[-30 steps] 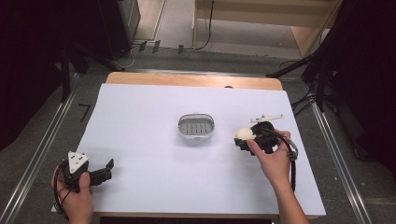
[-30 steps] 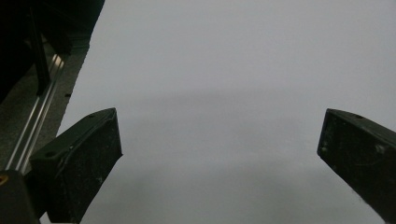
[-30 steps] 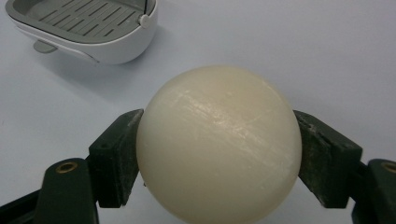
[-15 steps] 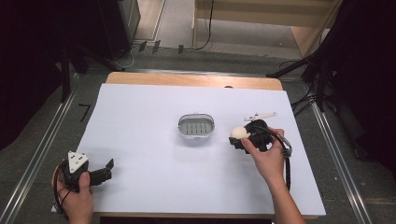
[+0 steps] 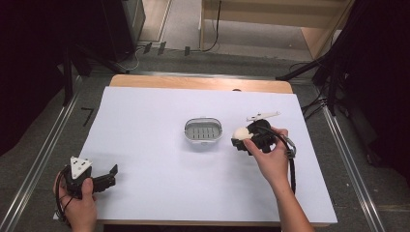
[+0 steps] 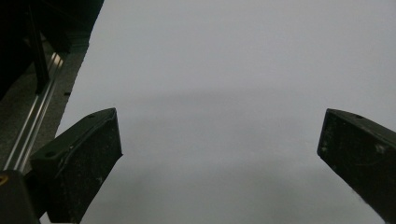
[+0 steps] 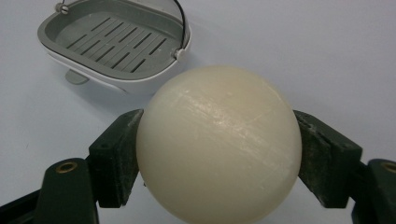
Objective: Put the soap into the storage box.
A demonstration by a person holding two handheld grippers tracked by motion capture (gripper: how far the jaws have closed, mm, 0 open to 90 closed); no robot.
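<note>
**Cream ball held beside the grey soap dish**

Cream-white and smooth, the ball (image 7: 218,142) sits clamped between the two black jaws of the right gripper (image 7: 219,154), one jaw pressed against each side of it. In the high view, the ball (image 5: 240,133) and the right gripper (image 5: 244,139) are just to the right of the soap dish (image 5: 203,130), close to it but not touching. The person's right hand (image 5: 271,157) grips the tool from behind, with a cable trailing back along the forearm.

The soap dish (image 7: 116,44) is an oval tray with a grey slotted insert, a white outer shell and a thin wire handle; it stands on the white sheet (image 5: 159,164) that covers the table, near its middle.

Well apart, at the near left corner of the sheet, the left gripper (image 5: 109,175) rests in the left hand (image 5: 80,205). Its jaws stand wide apart with nothing between them, above the bare white sheet (image 6: 224,93).
</note>
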